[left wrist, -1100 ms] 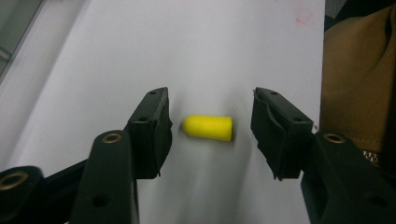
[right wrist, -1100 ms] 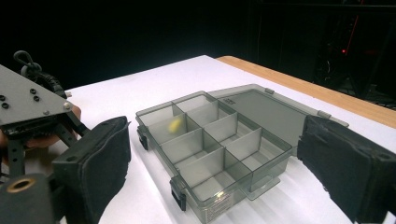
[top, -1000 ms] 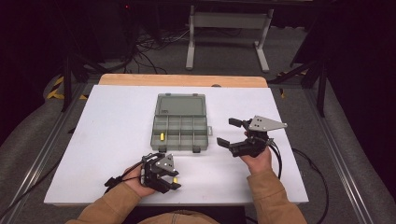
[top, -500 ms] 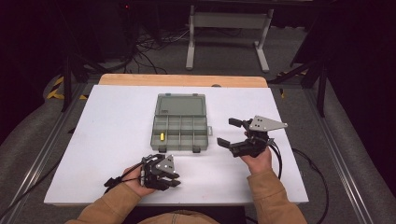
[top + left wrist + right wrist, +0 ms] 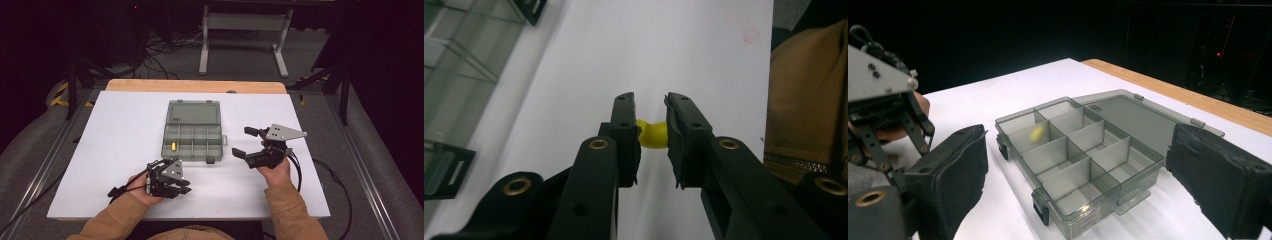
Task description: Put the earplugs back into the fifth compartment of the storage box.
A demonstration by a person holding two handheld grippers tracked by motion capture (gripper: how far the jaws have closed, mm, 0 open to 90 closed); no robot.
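1. Your left gripper [image 5: 184, 186] sits low over the near left part of the white counter [image 5: 125, 125]; its jaws have just been closing and now pinch a small yellow piece [image 5: 653, 135] between the pads.
2. Your right gripper [image 5: 245, 141] hovers just right of the grey compartment box [image 5: 192, 137], jaws spread wide with nothing between them.
3. The box lies open at mid-counter, lid folded back to the far side.
4. A second yellow piece [image 5: 174, 146] rests in a left compartment of the box.
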